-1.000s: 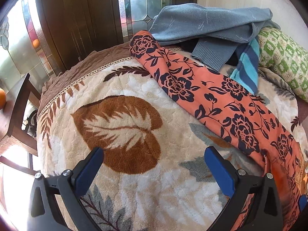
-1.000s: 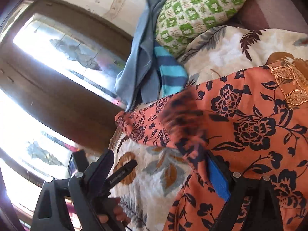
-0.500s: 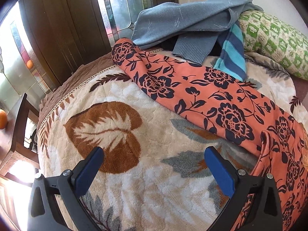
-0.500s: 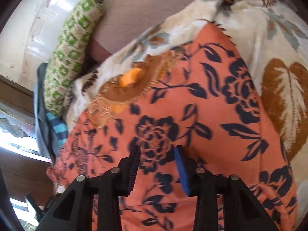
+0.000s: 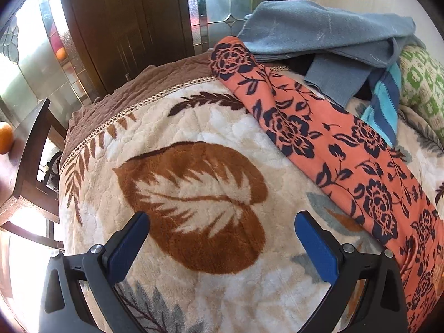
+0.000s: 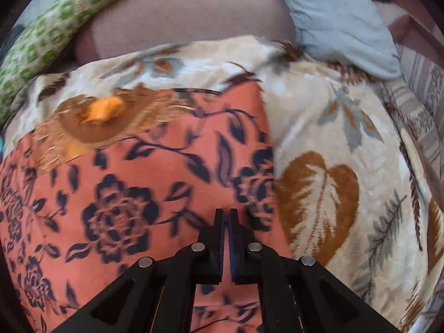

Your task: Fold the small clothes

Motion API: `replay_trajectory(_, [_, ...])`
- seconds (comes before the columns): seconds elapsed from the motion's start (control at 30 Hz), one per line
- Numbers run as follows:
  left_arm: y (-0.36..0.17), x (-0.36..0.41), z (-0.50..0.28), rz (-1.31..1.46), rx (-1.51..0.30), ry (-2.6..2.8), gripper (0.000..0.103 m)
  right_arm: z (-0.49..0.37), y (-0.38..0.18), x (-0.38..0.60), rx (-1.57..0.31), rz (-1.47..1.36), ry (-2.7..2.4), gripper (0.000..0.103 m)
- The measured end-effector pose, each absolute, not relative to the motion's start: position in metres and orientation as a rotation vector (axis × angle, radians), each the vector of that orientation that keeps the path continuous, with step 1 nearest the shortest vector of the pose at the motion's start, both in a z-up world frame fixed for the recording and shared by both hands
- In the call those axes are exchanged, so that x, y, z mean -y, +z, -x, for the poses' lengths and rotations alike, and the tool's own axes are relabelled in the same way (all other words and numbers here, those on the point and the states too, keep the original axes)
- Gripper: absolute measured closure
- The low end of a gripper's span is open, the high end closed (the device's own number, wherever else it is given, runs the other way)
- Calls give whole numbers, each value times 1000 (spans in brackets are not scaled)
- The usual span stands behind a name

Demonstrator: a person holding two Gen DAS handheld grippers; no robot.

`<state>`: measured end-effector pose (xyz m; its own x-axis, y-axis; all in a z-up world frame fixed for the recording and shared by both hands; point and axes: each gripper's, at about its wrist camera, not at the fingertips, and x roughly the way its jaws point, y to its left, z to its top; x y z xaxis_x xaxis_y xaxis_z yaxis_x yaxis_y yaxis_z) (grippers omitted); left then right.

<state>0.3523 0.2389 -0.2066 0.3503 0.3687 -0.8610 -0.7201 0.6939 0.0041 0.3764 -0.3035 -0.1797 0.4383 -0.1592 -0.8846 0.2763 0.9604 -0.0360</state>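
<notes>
An orange garment with dark blue flowers lies stretched across a leaf-patterned blanket on a bed. In the right wrist view the garment fills the left half, its brown embroidered neckline at the far side. My left gripper is open and empty above the blanket, left of the garment. My right gripper has its jaws closed together over the garment; whether cloth is pinched between them does not show.
A grey-blue sweater and a blue striped cloth are heaped at the bed's far end beside a green patterned pillow. A wooden chair stands left of the bed. A pale blue pillow lies at the right wrist view's top.
My right gripper swung from beside the garment to over its body and its jaws closed from wide open to shut. The left gripper shifted slightly and stayed open.
</notes>
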Motion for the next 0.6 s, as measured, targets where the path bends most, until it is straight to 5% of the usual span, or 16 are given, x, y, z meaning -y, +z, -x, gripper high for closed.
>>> replay_trajectory(0.33, [-203, -326, -344, 577, -894, 708, 0, -371, -207, 123, -1064, -62, 234, 95])
replay_trajectory(0.6, [-197, -400, -361, 729, -833, 591, 0, -354, -218, 139, -924, -110, 287, 96])
